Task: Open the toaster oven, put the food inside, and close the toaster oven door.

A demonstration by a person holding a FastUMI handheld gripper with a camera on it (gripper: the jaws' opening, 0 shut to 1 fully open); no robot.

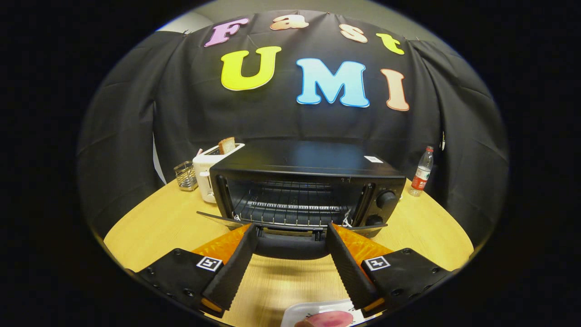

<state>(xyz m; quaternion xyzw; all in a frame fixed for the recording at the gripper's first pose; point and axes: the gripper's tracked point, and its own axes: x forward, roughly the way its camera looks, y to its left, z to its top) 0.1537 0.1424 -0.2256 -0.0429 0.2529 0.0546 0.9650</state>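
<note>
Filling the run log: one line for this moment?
oven door: open | rack: bare | food: on plate, not loaded | gripper: open, at door handle

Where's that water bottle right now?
The bottle stands upright on the table, just off the toaster oven's knob side, near the black cloth wall, well beyond the open gripper.

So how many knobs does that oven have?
2 show, both on the oven's right panel: one knob above, another below it, partly behind the open door. More may be hidden. The open gripper sits at the door.
</note>
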